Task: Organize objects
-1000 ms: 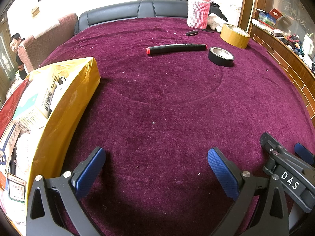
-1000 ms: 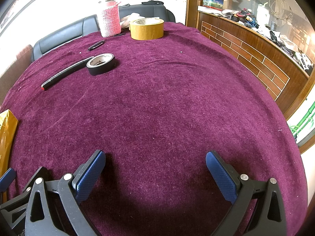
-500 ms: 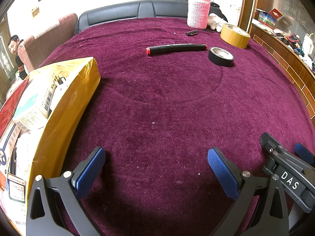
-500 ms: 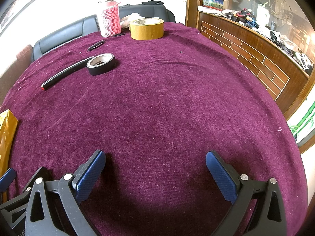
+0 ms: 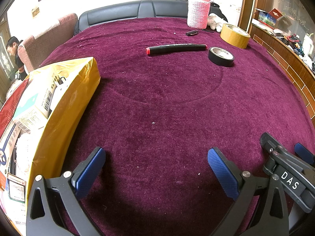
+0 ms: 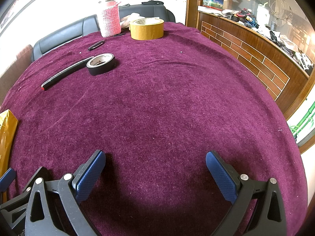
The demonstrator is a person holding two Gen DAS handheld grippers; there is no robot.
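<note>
On the purple cloth lie a black marker with a red cap (image 5: pixel 176 48) (image 6: pixel 67 72), a black tape roll (image 5: pixel 221 56) (image 6: pixel 101 63) and a brown tape roll (image 5: pixel 234 35) (image 6: pixel 146 29), all at the far side. A small black pen-like item (image 5: pixel 192 32) (image 6: pixel 96 45) lies near a flask in a pink knitted sleeve (image 5: pixel 197 9) (image 6: pixel 109 16). My left gripper (image 5: pixel 155 157) is open over bare cloth near the front edge. To its right, my right gripper (image 6: pixel 155 159) is open too, holding nothing.
A yellow bag (image 5: pixel 65 98) (image 6: pixel 6 135) with boxes in it stands at the left edge. White gloves (image 5: pixel 214 21) lie behind the flask. A black sofa (image 5: pixel 137 9) and a wooden counter (image 6: pixel 256 45) with clutter border the table. A person (image 5: pixel 14 53) is at the far left.
</note>
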